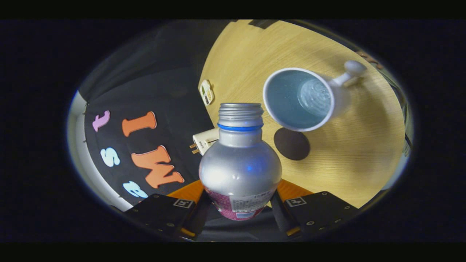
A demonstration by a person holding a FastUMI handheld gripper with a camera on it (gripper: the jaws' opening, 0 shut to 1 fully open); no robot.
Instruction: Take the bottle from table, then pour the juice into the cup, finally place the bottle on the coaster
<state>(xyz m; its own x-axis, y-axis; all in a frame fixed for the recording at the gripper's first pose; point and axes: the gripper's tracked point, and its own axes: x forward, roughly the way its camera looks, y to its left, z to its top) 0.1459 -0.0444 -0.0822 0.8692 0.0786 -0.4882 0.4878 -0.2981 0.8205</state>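
Gripper view: both fingers of the gripper [240, 209] clamp the uncapped bottle [240, 163], whose mouth sits left of the cup [304, 98], so tipping now could spill juice onto the table [356, 153].

The bottle [240, 163] sits between the two fingers of the gripper [240, 211], which press on its lower body from left and right, its open neck pointing ahead. Beyond it to the right, a cup [304, 99] stands on the table [349, 160], handle on its far-right side. The coaster [291, 143] lies on the table between bottle and cup. A plug adapter [204, 141] lies just left of the bottle's neck, a small tag [206, 92] farther off.
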